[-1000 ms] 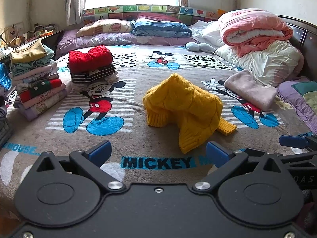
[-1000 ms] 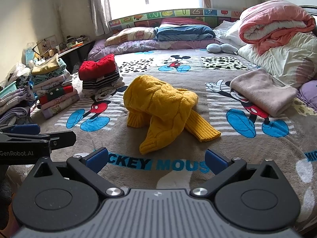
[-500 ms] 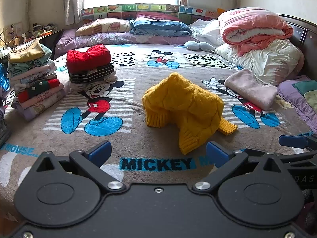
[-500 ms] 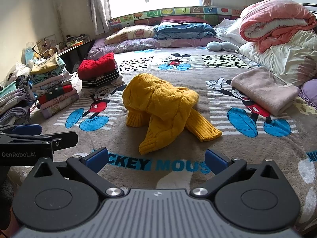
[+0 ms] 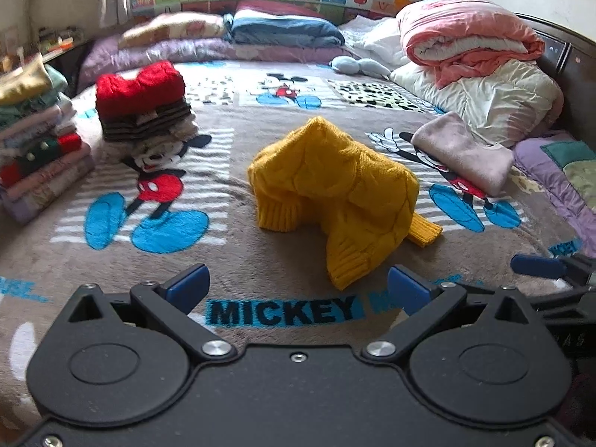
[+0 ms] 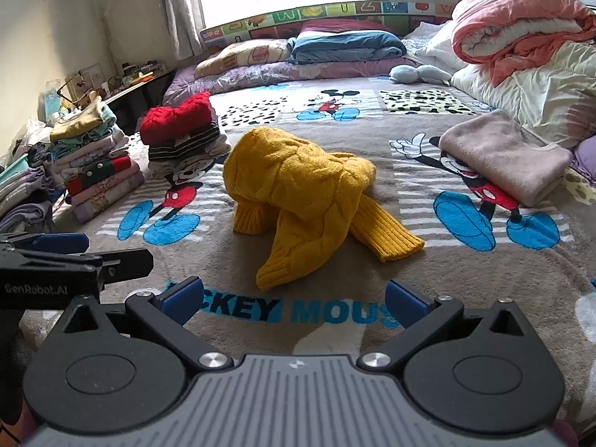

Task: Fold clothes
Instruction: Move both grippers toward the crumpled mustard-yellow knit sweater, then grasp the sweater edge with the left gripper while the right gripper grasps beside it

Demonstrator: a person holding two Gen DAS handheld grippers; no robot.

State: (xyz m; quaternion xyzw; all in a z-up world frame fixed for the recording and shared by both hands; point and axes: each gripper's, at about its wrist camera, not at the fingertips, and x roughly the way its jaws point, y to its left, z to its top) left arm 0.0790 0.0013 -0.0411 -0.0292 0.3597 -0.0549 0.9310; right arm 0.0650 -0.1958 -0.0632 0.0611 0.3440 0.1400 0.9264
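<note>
**Operator:** Both grippers are spread wide with nothing between the fingers. On my left wrist camera the left gripper (image 5: 296, 287) hangs low over the blanket (image 5: 231, 260), just short of the printed word MICKEY. On the right wrist camera the right gripper (image 6: 294, 296) sits the same way, blue pads apart, over the KEY MOUS lettering.

**Observer:** Where is the garment?

**Operator:** I see the yellow sweater (image 5: 335, 193) straight ahead of both tools, heaped in a crumpled mound in the middle of the bed, not touched by either gripper. On the right camera the yellow sweater (image 6: 301, 190) shows one ribbed cuff pointing toward me, close to the lettering, and a sleeve trailing out to the right along the blanket (image 6: 484, 279).

**Observer:** And around it?

**Operator:** To the left, well apart from the sweater, I have a short stack with a red knit (image 5: 139, 87) on top of striped items, and farther left, at the bed's edge, a taller stack of folded clothes (image 5: 33, 141). To the right lies a folded pinkish-grey garment (image 5: 462, 151) on its own. Behind that I see a white quilt (image 5: 495, 100) with a rolled pink comforter (image 5: 469, 41) on top. Pillows (image 6: 342, 46) line the head of the bed under the window. My left gripper also shows at the left edge of the right camera.
</note>
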